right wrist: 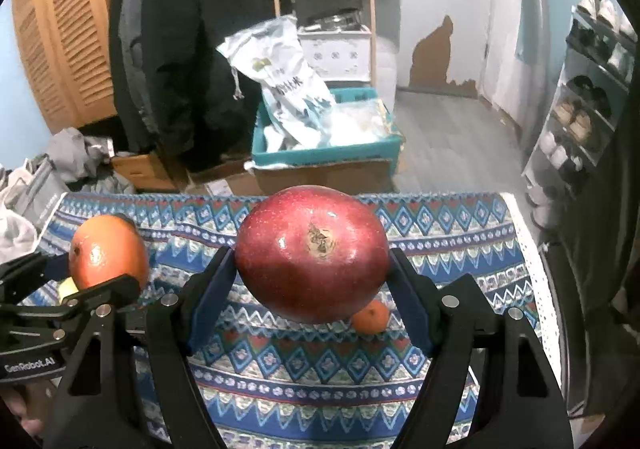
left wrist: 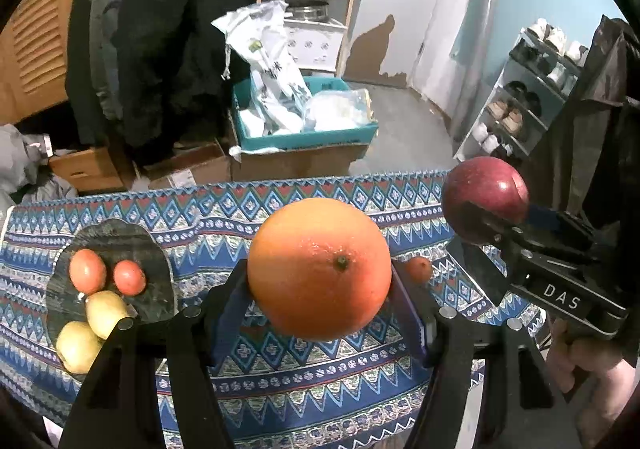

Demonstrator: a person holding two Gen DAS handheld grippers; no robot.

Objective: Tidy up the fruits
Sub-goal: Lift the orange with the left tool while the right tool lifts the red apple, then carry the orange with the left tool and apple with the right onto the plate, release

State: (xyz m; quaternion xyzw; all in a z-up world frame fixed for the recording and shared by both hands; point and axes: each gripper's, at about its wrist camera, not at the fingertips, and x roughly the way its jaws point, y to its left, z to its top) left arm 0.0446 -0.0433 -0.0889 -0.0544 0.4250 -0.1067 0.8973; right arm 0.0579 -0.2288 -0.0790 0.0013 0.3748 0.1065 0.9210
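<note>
Dark and scalloped at its rim, the plate (left wrist: 116, 237) lies at the far left of the table (left wrist: 280, 373), which is covered by a blue patterned cloth (left wrist: 224, 217). The plate carries four fruits: two red-orange fruits (left wrist: 87, 269) (left wrist: 129, 277) side by side on its far part, and two yellow fruits (left wrist: 105, 311) (left wrist: 77, 345) touching each other on its near part.

Right of the plate, the left gripper (left wrist: 320, 281) holds a large orange (left wrist: 319, 269) above the cloth. Its blue pads press on both flanks of the orange, whose stem scar faces the camera. In the right wrist view the same orange (right wrist: 108, 251) sits at the left edge, clamped in the left gripper (right wrist: 80, 289).

A small orange fruit (left wrist: 419, 269) lies on the cloth just right of the large orange, between the two grippers. In the right wrist view it (right wrist: 371, 316) rests on the cloth below the held apple.

At the right, the right gripper (right wrist: 312, 281) is closed on a red apple (right wrist: 312, 253), pads against both sides, brown stem end toward the camera. The left wrist view shows this apple (left wrist: 486, 201) raised near the far right edge of the table, with a hand (left wrist: 592, 365) under the right gripper (left wrist: 480, 221).
</note>
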